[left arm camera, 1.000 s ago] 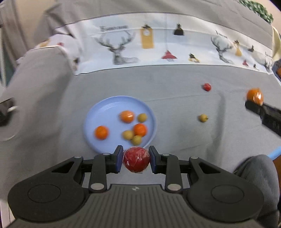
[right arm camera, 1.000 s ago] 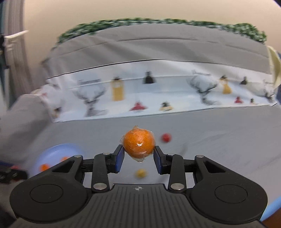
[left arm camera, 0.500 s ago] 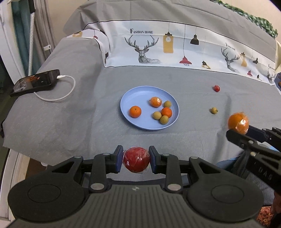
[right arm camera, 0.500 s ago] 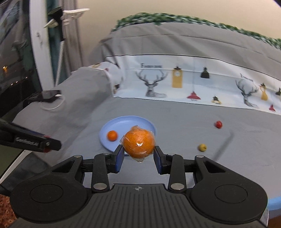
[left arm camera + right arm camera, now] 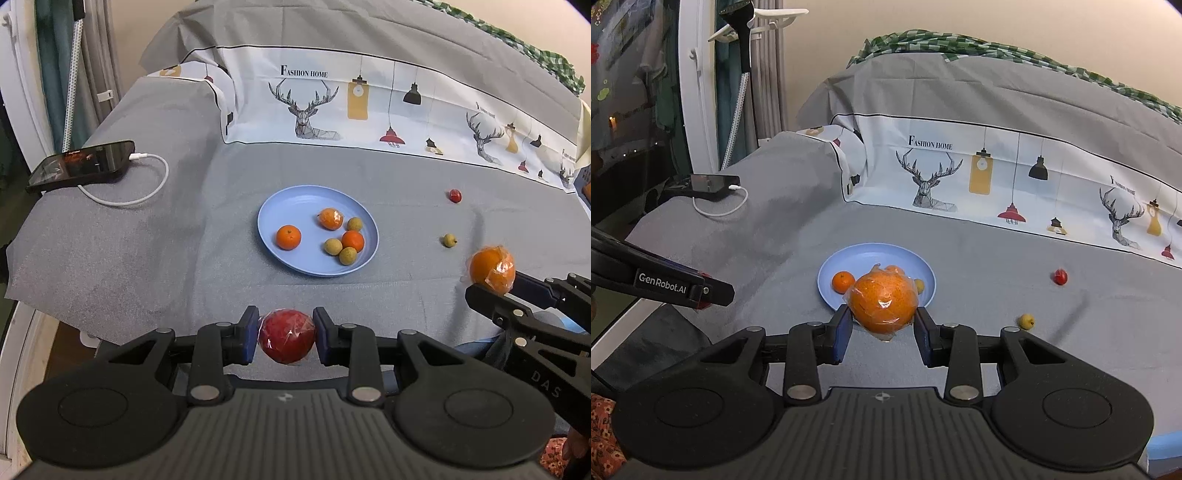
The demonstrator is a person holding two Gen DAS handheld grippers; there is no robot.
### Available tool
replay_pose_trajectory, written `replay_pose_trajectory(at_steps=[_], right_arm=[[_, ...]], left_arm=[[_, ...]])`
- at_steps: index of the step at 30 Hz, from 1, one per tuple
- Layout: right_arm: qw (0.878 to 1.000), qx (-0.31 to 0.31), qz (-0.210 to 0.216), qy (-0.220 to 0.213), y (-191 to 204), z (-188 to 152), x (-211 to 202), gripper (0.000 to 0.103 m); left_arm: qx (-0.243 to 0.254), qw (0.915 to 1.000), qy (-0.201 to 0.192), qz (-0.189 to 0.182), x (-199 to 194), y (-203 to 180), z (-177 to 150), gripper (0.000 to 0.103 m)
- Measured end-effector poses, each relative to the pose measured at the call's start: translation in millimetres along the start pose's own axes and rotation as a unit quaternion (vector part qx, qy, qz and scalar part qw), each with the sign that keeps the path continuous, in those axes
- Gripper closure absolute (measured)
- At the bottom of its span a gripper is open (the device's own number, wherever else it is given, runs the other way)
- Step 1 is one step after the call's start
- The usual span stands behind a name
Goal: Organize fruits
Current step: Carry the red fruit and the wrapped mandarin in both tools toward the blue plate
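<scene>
Fruit half gathered: six pieces fill the blue plate [image 5: 269,210]; left gripper [image 5: 286,334] pinches a wrapped red fruit [image 5: 287,341], right gripper [image 5: 884,325] pinches a wrapped orange [image 5: 883,301]; two small fruits remain on the bed [image 5: 147,258].

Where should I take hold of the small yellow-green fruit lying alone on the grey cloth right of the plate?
Grip the small yellow-green fruit across its round middle, coming straight down from above. It lies alone on the grey cloth, clear on every side. Keep the fingers off its short stem, which points right.

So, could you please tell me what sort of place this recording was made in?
Probably a bedroom at home: a bed under a grey printed sheet, a black charging phone and grey curtains.
</scene>
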State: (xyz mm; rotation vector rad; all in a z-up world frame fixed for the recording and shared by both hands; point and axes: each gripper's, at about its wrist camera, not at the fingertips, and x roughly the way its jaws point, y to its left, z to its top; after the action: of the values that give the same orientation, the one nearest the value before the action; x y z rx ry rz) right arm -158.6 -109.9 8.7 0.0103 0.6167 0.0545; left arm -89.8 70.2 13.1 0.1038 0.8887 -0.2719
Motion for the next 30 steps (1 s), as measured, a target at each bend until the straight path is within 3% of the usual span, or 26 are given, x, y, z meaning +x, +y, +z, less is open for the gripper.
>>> replay_pose_trajectory(at_steps=[16,30], right_arm=[[0.999,0.017,0.011,0.040,-6.7,1.8,34.0,0.065],[0.997,0.023,0.022,0.071,-20.9,20.6,119.4,0.065]], left_arm=[[-0.006,0.9997,0.022,0.000,31.4,4.6,24.0,0.068],[-0.009,0.9992,0.038,0.000,116.3,3.5,86.8,0.068]])
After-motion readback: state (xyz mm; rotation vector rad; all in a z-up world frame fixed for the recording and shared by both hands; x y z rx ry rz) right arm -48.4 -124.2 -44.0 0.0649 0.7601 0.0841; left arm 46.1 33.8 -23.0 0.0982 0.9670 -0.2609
